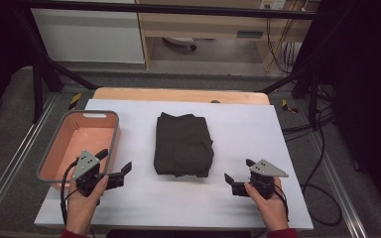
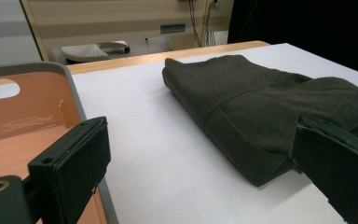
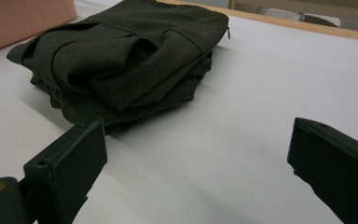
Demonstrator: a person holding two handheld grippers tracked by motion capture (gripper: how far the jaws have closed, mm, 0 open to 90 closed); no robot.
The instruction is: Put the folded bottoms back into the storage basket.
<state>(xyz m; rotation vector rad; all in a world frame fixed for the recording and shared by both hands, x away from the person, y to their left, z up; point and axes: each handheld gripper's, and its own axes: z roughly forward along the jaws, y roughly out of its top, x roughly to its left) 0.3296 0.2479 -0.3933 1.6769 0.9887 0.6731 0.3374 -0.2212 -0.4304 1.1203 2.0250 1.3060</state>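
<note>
A folded dark garment (image 1: 183,144) lies in the middle of the white table sheet (image 1: 238,129). An orange tray with a grey rim (image 1: 79,141) stands at the left, with nothing in it. My left gripper (image 1: 113,166) rests at the tray's near right corner, jaws wide open and bare; in the left gripper view the garment (image 2: 261,107) lies ahead to the right and the tray (image 2: 23,116) to the left. My right gripper (image 1: 237,171) sits near the front right, open and bare, with the garment (image 3: 126,60) just beyond its left jaw.
The table's wooden far edge (image 1: 178,94) shows beyond the sheet. Black frame bars and cables (image 1: 317,129) run along the right side. A cabinet and a chair base (image 1: 178,42) stand on the floor behind the table.
</note>
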